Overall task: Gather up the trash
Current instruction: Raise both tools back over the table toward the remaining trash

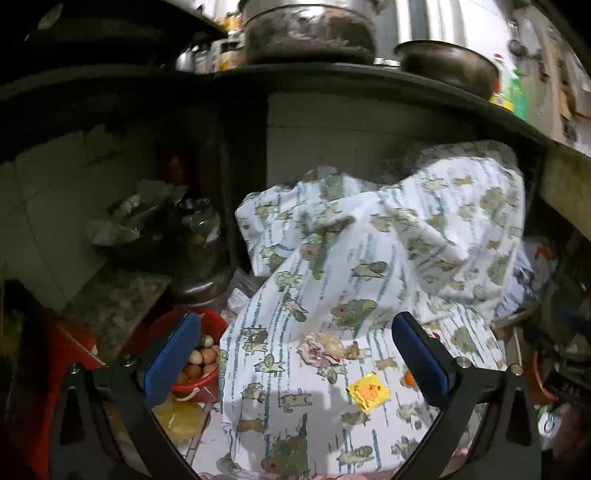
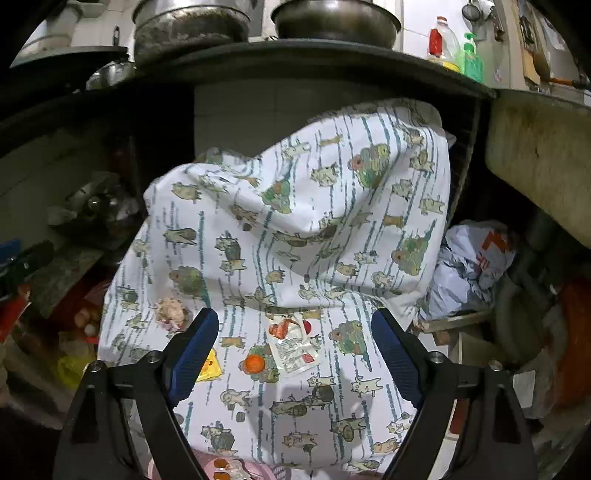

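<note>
I'm holding both tools wide apart and gripping nothing — left tool (image 1: 295,354) is framing the crumpled tissue (image 1: 322,349), right tool (image 2: 295,347) is framing the sauce packet (image 2: 295,349) and orange cap (image 2: 253,363) — all lying on the printed cloth (image 2: 295,221).

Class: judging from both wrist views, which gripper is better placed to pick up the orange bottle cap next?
Right. The orange bottle cap lies between the open right gripper fingers; the open left gripper sees it only beside its right finger.

Materials and finishes observed

White printed cotton-like cloth (image 2: 295,229), matt and creased; glossy clear plastic sachet (image 2: 295,350); shiny yellow foil wrapper (image 1: 368,392); dull, tarnished metal pots (image 2: 336,18).
</note>
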The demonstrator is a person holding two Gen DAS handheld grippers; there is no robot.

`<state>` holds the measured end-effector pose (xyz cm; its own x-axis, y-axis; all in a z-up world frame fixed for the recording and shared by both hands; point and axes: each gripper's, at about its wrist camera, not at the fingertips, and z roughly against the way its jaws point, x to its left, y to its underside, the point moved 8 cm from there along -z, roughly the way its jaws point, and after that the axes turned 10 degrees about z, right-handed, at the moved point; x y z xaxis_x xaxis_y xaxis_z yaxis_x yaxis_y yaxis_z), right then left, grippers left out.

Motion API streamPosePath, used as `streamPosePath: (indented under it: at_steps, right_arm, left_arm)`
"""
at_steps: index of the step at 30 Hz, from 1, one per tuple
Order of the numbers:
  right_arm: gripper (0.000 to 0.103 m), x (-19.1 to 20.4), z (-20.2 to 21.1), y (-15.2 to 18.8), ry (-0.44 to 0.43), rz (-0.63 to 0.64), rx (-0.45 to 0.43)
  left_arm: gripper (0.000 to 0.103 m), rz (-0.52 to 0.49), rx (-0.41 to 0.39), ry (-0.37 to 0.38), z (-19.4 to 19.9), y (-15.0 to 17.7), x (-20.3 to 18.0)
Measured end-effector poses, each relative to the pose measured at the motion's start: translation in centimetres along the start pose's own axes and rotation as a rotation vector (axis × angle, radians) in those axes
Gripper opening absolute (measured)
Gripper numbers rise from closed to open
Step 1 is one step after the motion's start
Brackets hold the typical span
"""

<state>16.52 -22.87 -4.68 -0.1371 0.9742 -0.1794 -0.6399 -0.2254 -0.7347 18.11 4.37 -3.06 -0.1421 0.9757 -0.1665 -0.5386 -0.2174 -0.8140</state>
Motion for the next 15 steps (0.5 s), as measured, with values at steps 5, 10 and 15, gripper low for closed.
streamPosePath:
  at_steps: [5,10,15]
  right_arm:
    - [0.086,0.9,-1.3,0.6,-0.015,0.027,0.034]
    - [0.086,1.1,-2.0,0.3,-0.008,0.038,0.041]
    - [0.087,0.5,-2.4,-0.2,0.004,0.003,0.031]
  left_arm:
    - [0.103,0.022,0.033,0.002,-1.6,-0.6,0.3]
    - [0.103,0.005,0.037,-0.016,-2.7,-1.4,0.4]
    - [0.103,0.002,0.038,-0.033,-3.5,-2.2,1.0]
